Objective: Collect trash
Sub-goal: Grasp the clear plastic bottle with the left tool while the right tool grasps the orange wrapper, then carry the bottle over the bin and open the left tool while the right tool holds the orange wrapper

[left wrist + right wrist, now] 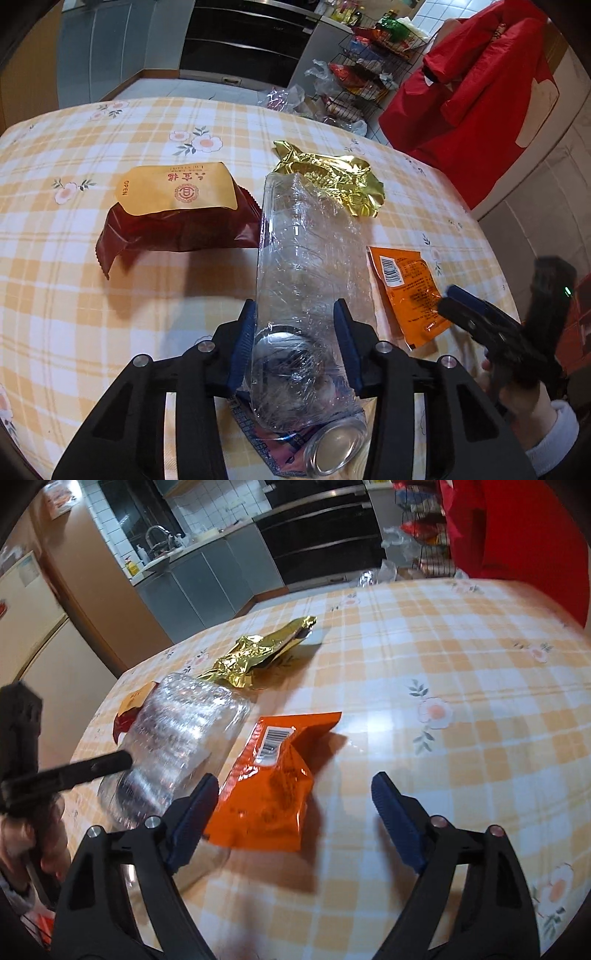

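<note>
A clear plastic bottle lies on its side on the checked tablecloth, cap end nearest me. My left gripper has its blue pads pressed on both sides of the bottle near its neck. A flat blue and pink wrapper shows under the bottle's neck. An orange snack wrapper lies just right of the bottle. My right gripper stands open around the near end of that wrapper, and the right pad is well clear of it. A crumpled gold foil wrapper lies beyond the bottle.
A dark red packet with a tan label sits left of the bottle. A red jacket hangs over a chair past the table's far right edge. A wire rack of snacks and kitchen cabinets stand behind.
</note>
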Motion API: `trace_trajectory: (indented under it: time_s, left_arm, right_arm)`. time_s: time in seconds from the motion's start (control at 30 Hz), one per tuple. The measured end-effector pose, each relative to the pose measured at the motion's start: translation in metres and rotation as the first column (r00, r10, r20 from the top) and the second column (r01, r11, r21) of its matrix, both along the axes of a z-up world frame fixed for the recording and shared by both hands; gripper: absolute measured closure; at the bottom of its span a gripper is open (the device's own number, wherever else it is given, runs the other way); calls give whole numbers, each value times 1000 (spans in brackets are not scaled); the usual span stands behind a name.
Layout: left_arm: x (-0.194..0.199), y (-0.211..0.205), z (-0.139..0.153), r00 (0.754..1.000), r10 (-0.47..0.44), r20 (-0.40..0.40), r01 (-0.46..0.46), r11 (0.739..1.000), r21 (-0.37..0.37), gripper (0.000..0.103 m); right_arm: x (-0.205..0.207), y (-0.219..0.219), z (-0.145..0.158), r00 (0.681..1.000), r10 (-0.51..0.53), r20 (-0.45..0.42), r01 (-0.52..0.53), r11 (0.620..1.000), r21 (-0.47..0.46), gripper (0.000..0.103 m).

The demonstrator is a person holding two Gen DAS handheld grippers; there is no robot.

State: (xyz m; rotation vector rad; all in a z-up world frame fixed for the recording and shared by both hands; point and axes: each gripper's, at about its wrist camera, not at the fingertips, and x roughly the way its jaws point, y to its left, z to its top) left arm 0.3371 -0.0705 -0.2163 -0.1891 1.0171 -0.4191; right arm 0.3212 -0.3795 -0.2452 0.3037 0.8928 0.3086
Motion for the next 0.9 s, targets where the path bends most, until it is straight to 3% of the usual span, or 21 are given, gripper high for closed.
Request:
trace_trajectory:
  time_s: [0.07,0.27,0.33,0.6,0.9]
  left_arm:
    - [-3,-1,3,1000,-13,12,13,1000,9,63]
    - [-14,-5,17,997,-48,68,46,998,40,66]
    - [-18,-5,23,995,-52,84,49,998,41,66]
    - [-30,-3,46,990,-55,133,50,998,37,67]
    - [-63,5,99,970,-65,233,51,997,65,67]
  right_arm:
    - [6,2,-3,1000,5,-18,-5,1000,2,29]
    - [8,10,-9,998,22,-63,-23,1000,-19,76]
    - [5,8,-7,999,13,-52,-14,1000,-16,81]
    - [-16,-8,17,998,-59,17,59,998,8,84]
    - [-54,-10,64,990,-77,121,72,997,41,84]
